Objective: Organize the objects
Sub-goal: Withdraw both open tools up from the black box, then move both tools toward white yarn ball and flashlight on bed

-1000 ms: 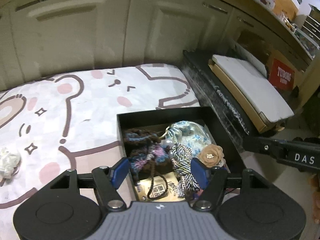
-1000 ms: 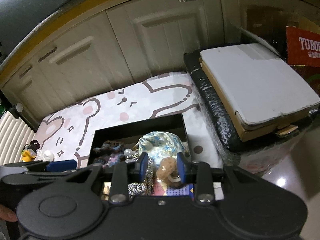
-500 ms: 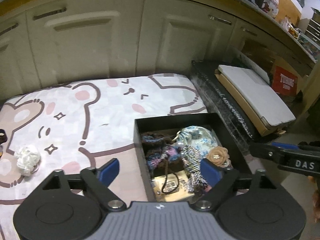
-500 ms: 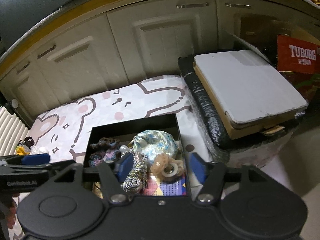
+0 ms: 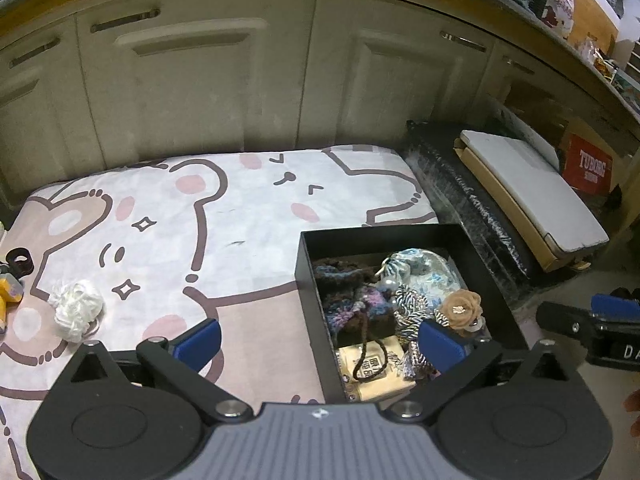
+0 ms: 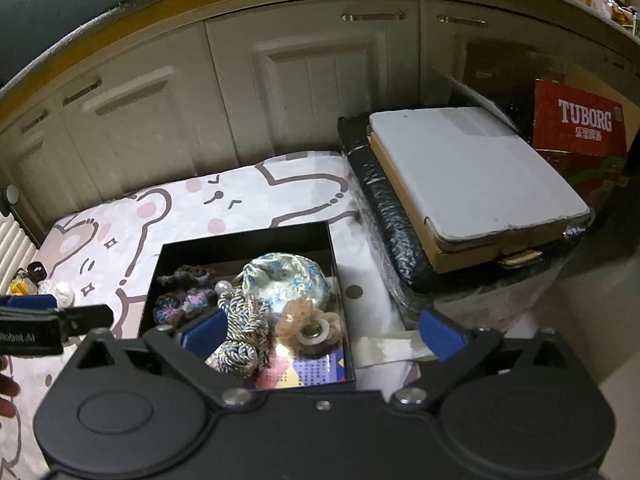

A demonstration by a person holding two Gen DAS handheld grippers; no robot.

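Bear-print mat (image 5: 248, 216) below cream cabinet doors (image 5: 192, 80)

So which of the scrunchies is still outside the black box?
The white scrunchie. It lies alone on the bear-print mat, left of the black box; the brown flower one, the striped one and the rest are inside the box.

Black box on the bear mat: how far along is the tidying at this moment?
Done: black box holds scrunchies and a tan flower hair tie. In hand: nothing; left gripper and right gripper just opened, empty. Left: white scrunchie and small items at the mat's left edge.
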